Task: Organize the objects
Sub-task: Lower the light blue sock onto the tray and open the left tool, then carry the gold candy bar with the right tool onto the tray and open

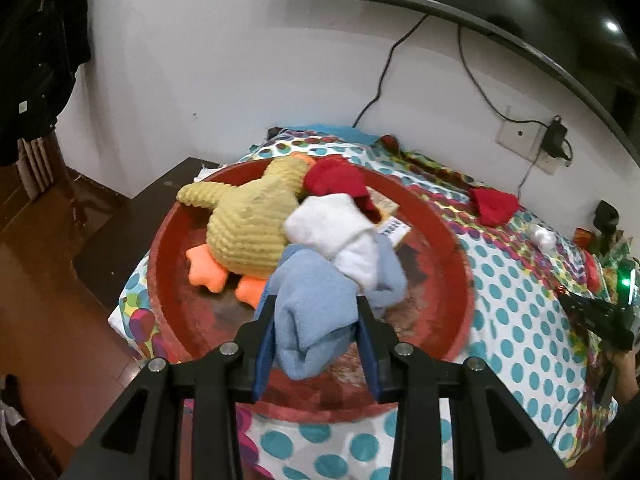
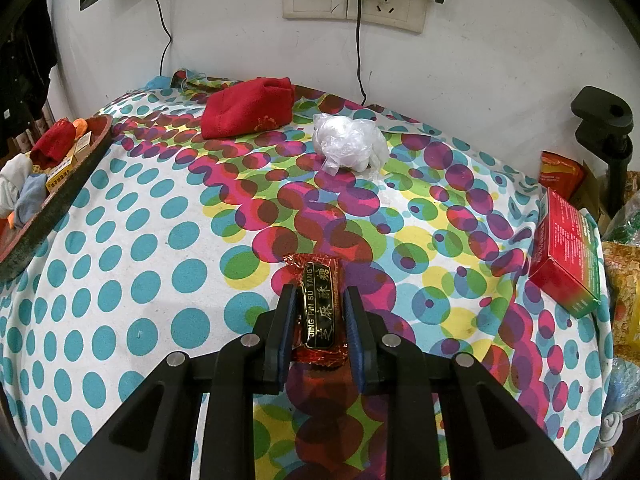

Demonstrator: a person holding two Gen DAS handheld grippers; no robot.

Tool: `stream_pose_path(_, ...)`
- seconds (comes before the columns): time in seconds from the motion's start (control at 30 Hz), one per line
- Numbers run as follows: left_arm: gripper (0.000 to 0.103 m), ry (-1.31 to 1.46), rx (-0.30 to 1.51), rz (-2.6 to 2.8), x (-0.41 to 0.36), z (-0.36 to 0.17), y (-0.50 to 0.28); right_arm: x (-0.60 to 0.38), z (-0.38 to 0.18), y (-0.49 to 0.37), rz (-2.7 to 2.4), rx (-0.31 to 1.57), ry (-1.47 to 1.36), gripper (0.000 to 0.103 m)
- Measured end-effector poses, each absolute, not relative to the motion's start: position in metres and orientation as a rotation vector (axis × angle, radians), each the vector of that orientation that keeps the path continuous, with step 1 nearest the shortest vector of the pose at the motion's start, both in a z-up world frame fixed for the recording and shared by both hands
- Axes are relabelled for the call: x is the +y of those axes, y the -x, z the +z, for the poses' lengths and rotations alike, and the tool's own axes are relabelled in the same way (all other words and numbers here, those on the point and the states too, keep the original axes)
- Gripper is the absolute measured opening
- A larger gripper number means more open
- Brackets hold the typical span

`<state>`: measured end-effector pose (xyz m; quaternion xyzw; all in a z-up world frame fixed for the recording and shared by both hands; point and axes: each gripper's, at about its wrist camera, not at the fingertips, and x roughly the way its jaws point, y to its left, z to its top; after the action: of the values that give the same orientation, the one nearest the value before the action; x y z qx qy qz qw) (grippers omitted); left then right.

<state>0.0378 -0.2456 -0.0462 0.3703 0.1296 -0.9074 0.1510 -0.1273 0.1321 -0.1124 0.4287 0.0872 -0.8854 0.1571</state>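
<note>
The left claw [image 1: 316, 320] is clamped on a light blue cloth [image 1: 316, 308], held over the near side of a round red tray [image 1: 444, 236]. The tray holds one yellow plush duck [image 1: 248, 220] with orange feet, one white cloth [image 1: 336, 228], one red cloth [image 1: 336, 180] and what look like two small boxes [image 1: 390, 220], though they are mostly covered and the count is unsure.

The right claw [image 2: 320, 320] is closed on one red-wrapped candy [image 2: 318, 308] resting on the dotted tablecloth [image 2: 140, 240]; its black label reads "…ING PIN SU TANG" beside Chinese characters. Farther back on the bench lie one folded red cloth [image 2: 248, 108] and one crumpled clear plastic bag [image 2: 348, 144], near each other but apart. One red and green box [image 2: 568, 252] sits at the bench's right edge, its small print unreadable. The tray occupies the left edge, and bare tablecloth stretches between it and the candy.
</note>
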Motion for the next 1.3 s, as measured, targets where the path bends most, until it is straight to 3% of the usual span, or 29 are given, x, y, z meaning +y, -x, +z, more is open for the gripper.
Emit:
stream_pose_path(0.3, 0.039, -1.131, 0.324, -2.582, -0.255, -0.069, -0.011, 0.131, -0.112, 0.128, -2.536, 0.254, -1.227, 0.023)
stream_pose_path(0.7, 0.044, -1.203, 0.409, -2.575, -0.259, -0.082, -0.006, 0.131, -0.112, 0.127, -2.536, 0.253, -1.227, 0.023)
stream_pose_path(1.3, 0.047, -1.048, 0.181, -2.712, -0.224, -0.056, -0.072, 0.129, -0.112, 0.126, -2.536, 0.248, -1.227, 0.023)
